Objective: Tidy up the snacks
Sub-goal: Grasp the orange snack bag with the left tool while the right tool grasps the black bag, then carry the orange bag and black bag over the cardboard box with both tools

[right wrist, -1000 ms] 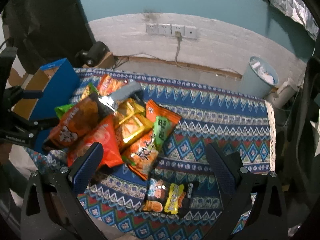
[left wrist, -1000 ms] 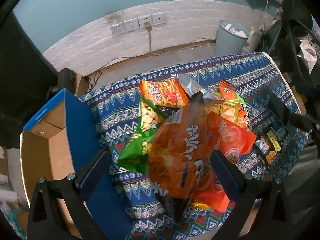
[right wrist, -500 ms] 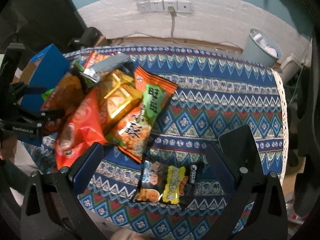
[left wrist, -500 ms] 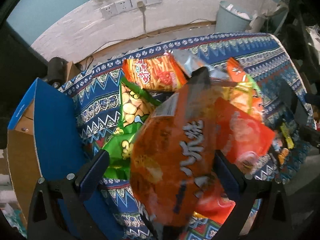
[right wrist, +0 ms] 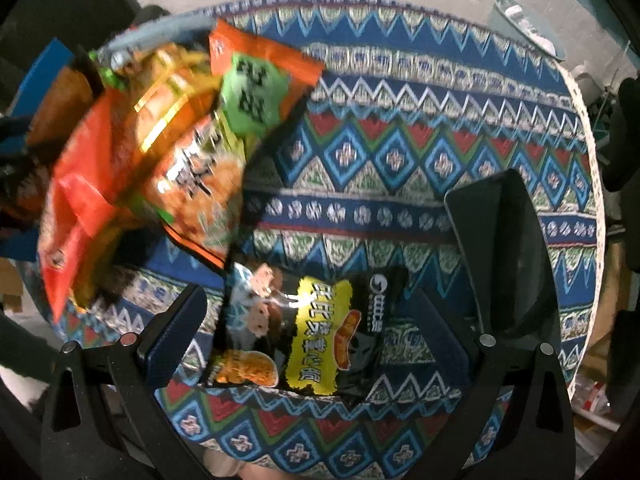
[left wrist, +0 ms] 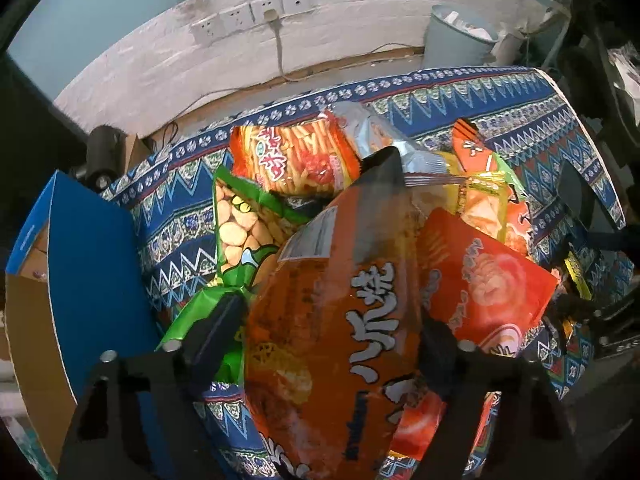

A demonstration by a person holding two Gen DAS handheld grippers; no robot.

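Note:
A puffy orange snack bag (left wrist: 340, 264) tops the pile on the patterned tablecloth (left wrist: 520, 120). My left gripper (left wrist: 328, 328) points down over it; its jaws are closing and the fingers (left wrist: 216, 332) touch the bag's two sides. Beside it lie a green pea bag (left wrist: 240, 236), a red bag (left wrist: 488, 280) and an orange stick-snack bag (left wrist: 296, 160). In the right wrist view, a black-and-yellow snack packet (right wrist: 304, 332) lies flat near the table's front edge. My right gripper (right wrist: 304, 320) hangs open over it, with a finger on either side and a gap to each.
A blue cardboard box (left wrist: 88, 264) stands open at the left of the pile. The blurred snack pile (right wrist: 160, 140) fills the left of the right wrist view. A black flat panel (right wrist: 504, 248) is by the right finger. A grey bin (left wrist: 456, 40) stands beyond the table.
My left gripper sank onto the orange bag and its fingers drew in against it. My right gripper came down over the black-and-yellow packet, which now lies between its fingers.

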